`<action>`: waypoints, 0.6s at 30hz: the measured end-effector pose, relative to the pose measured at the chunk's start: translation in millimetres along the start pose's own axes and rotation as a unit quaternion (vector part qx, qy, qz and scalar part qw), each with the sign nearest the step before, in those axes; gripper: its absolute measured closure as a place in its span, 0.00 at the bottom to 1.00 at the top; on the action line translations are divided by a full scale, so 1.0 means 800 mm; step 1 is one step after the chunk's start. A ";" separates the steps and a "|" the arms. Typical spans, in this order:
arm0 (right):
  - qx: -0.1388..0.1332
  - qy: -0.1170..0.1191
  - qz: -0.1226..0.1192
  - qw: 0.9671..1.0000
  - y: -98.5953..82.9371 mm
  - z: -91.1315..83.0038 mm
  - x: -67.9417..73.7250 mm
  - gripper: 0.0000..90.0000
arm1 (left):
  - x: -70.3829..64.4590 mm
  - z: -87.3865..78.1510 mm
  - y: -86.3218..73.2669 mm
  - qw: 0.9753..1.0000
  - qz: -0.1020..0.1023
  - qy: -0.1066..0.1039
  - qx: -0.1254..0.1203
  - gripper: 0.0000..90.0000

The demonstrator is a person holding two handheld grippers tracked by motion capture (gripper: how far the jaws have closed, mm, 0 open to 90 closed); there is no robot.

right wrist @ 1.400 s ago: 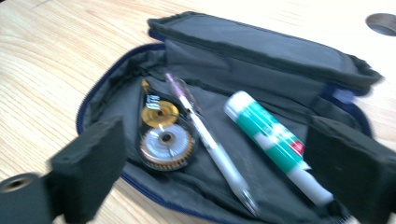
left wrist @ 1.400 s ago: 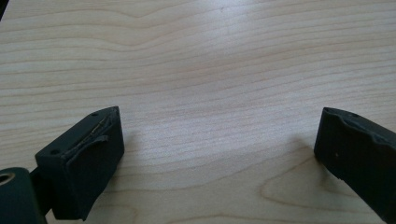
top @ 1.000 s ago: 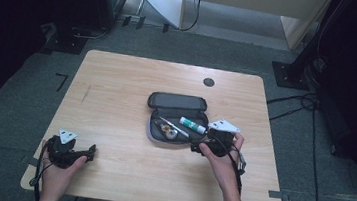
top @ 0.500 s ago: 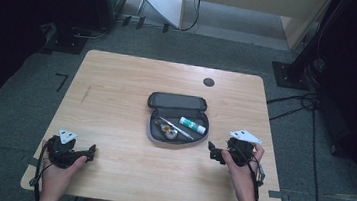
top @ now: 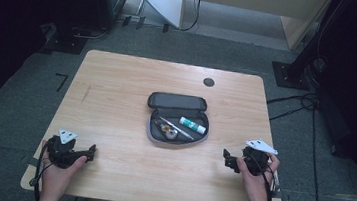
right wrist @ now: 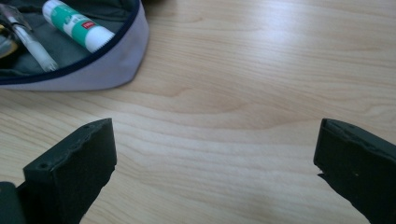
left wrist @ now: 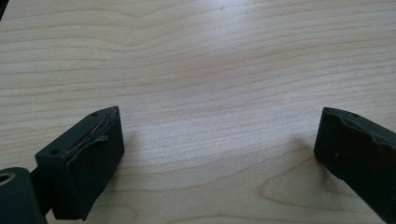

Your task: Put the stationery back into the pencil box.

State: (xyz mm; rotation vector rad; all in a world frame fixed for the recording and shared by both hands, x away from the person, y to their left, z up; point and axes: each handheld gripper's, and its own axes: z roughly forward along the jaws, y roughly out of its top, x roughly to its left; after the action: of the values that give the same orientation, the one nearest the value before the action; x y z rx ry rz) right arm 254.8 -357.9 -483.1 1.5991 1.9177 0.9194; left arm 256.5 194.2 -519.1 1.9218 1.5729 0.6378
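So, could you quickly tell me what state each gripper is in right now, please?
Left gripper: open, holding nothing, low over the table.
Right gripper: open, holding nothing, beside the open pencil case.

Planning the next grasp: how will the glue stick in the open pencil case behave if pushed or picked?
The glue stick is a smooth cylinder lying on its side, so it will probably roll if nudged. It looks rigid and light. Its glossy label may slip in a loose claw grip; the soft pencil case may sag.
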 end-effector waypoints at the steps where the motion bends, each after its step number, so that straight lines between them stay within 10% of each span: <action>1: 0.001 -0.002 0.002 1.000 -0.003 -0.001 -0.002 0.00 | 0.000 0.000 0.000 1.000 0.000 0.000 0.000 0.02; 18: 0.035 -0.047 0.039 0.997 -0.074 -0.016 -0.051 0.00 | 0.000 0.000 0.000 1.000 0.000 0.000 0.000 0.02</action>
State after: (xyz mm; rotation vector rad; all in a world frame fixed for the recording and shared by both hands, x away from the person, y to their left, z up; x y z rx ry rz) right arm 214.9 -405.5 -520.7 1.7386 1.8534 0.8004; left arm 256.5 194.2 -519.1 1.9216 1.5727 0.6379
